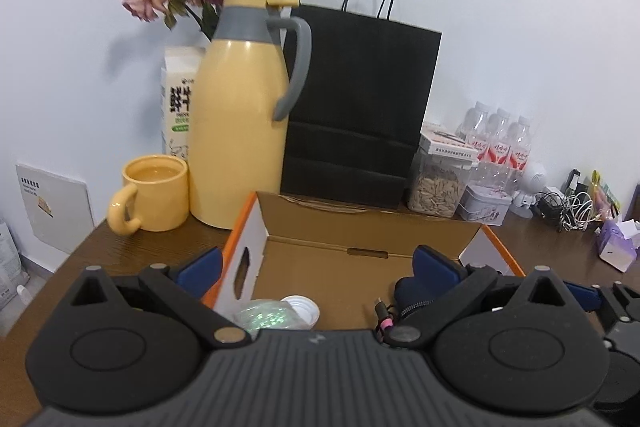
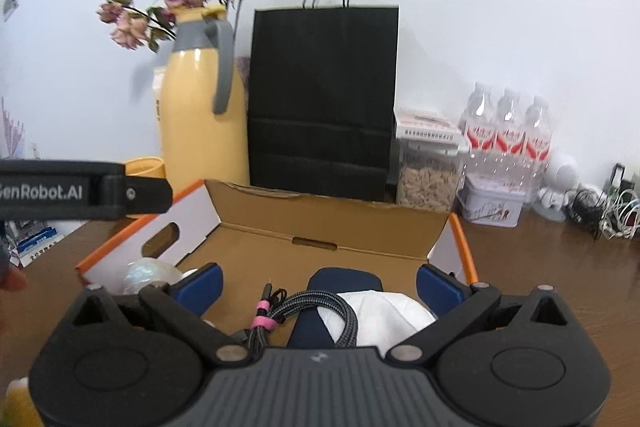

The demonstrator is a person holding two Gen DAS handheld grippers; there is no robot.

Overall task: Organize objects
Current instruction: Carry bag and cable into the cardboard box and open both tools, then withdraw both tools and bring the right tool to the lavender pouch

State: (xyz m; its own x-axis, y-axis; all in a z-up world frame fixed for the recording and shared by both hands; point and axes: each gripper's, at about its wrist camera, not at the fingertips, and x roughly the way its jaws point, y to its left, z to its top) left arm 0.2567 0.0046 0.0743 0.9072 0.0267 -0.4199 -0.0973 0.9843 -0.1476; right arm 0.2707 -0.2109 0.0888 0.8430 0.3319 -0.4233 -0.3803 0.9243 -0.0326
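While both fingers gape over the box [image 2: 328, 227], thermos [image 1: 240, 115] and bag [image 1: 360, 107] stand behind.

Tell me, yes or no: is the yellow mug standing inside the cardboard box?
No, the yellow mug stands on the table outside the cardboard box, beside the yellow jug.

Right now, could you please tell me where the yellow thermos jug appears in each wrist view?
Left wrist: the yellow thermos jug stands left of centre, behind the yellow mug.
Right wrist: the jug stands further left, upper middle.
Shared landmark: the black paper bag stands immediately to its right in both.
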